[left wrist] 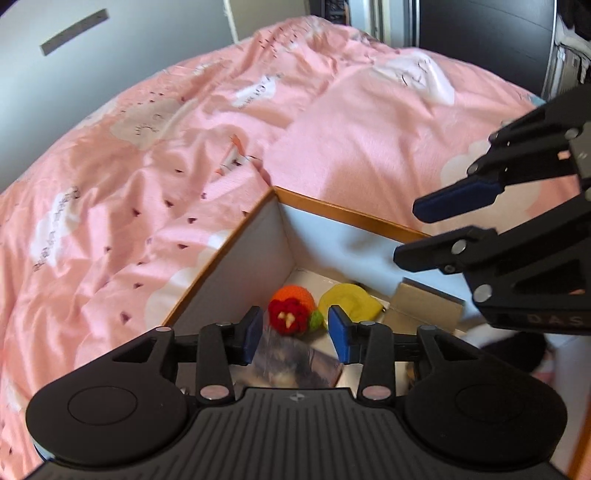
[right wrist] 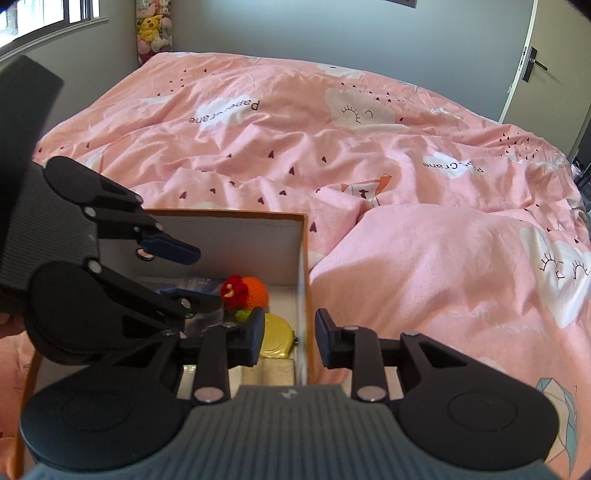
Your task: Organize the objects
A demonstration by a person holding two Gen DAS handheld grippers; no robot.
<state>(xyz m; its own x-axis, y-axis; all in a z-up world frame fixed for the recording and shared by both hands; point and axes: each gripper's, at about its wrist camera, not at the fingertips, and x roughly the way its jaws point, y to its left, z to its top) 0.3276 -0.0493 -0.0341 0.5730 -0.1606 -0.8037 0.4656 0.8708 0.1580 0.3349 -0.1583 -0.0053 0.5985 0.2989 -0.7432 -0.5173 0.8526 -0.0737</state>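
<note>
An open cardboard box [left wrist: 229, 254] with white inner walls sits on the pink bed; it also shows in the right wrist view [right wrist: 301, 266]. Inside lie an orange and red crochet toy [left wrist: 291, 310] [right wrist: 245, 290], a yellow round case [left wrist: 351, 301] [right wrist: 275, 341], a beige flat piece [left wrist: 424, 306] [right wrist: 269, 373] and a clear packet [left wrist: 291, 360]. My left gripper [left wrist: 295, 334] is open and empty, hovering above the packet and toy. My right gripper [right wrist: 290, 341] is open and empty, straddling the box's right wall; it shows at the right of the left wrist view [left wrist: 432, 230].
The pink duvet [right wrist: 369, 166] with cloud prints covers the bed around the box. Grey walls, a door [right wrist: 532, 66] at the far right and plush toys [right wrist: 153, 29] in the far corner stand beyond the bed.
</note>
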